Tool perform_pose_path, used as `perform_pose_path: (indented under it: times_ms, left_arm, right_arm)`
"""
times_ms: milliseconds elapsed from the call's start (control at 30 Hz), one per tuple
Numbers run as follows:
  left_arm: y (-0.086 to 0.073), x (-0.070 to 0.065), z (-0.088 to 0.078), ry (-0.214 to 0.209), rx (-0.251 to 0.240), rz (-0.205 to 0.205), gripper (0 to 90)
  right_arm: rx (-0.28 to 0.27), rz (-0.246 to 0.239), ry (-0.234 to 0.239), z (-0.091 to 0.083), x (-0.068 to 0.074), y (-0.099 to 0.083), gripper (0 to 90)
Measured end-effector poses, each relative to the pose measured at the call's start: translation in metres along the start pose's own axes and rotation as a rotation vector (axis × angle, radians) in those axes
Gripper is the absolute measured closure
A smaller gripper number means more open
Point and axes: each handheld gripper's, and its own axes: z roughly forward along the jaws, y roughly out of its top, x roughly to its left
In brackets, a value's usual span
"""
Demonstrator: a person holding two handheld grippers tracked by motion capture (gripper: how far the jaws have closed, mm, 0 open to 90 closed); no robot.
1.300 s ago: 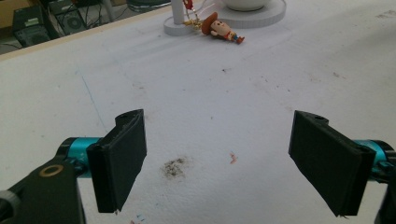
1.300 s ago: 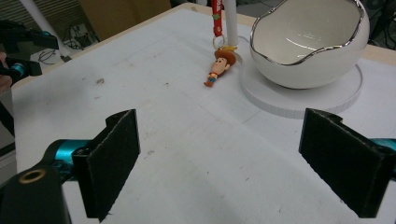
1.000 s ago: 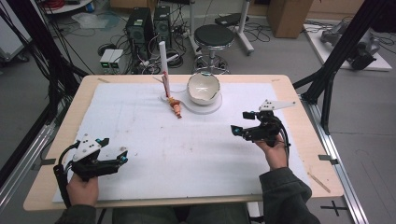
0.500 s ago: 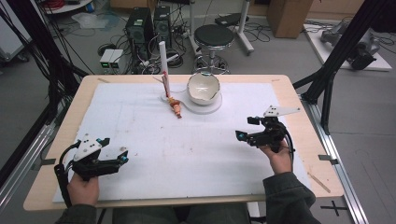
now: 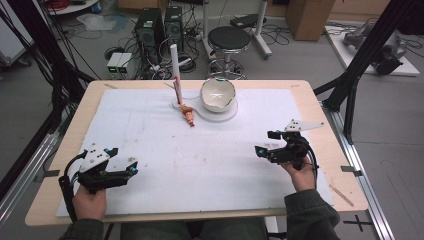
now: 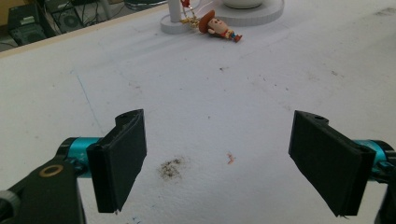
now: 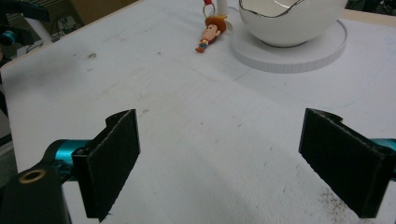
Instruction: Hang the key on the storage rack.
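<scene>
Grey concrete floor behind a wooden table with white sheet, black round stool, two black PC towers, tangled cables, cardboard box, black frame struts at both sides, even indoor light.

The surface is pale wood along its bare rim, under a matt white sheet that looks like paper or thin board, scuffed and speckled with dark smudges. The white bowl is glossy, ceramic by its look, on a matt white disc with a foam-like edge. The cowboy figure keychain looks like smooth painted plastic. The fingers carry rough, matt black pads on shiny teal metal stubs.
</scene>
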Motion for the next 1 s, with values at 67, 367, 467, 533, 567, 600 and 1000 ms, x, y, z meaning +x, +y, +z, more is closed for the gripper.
perform_pose_path:
  times_ms: [67,367,467,533,567,600,1000]
  left_arm:
    - [0.000,0.000,0.000,-0.002,-0.001,-0.006,19.6]
    - [-0.001,0.000,0.001,-0.009,0.001,-0.007,19.6]
    - [0.000,0.000,0.001,-0.014,0.002,-0.005,19.6]
    - [0.000,0.000,0.002,-0.016,0.002,-0.007,19.6]
    - [-0.001,0.000,0.002,-0.017,0.004,-0.006,19.6]
    - [-0.001,0.000,0.002,-0.016,0.008,-0.004,19.6]
    - [-0.001,0.000,0.005,-0.025,0.019,-0.006,19.6]
  right_arm:
    - [0.005,0.008,0.001,-0.001,0.001,-0.002,11.8]
    - [-0.004,0.009,-0.009,-0.007,0.002,-0.012,11.8]
    - [0.000,0.006,-0.012,-0.007,0.003,-0.014,11.8]
    - [-0.003,0.005,-0.011,-0.008,0.004,-0.015,11.8]
    - [-0.003,0.003,-0.011,-0.009,0.005,-0.015,11.8]
    - [-0.002,0.005,-0.011,-0.009,0.006,-0.015,11.8]
    - [-0.013,-0.029,-0.012,-0.015,0.013,-0.021,11.8]
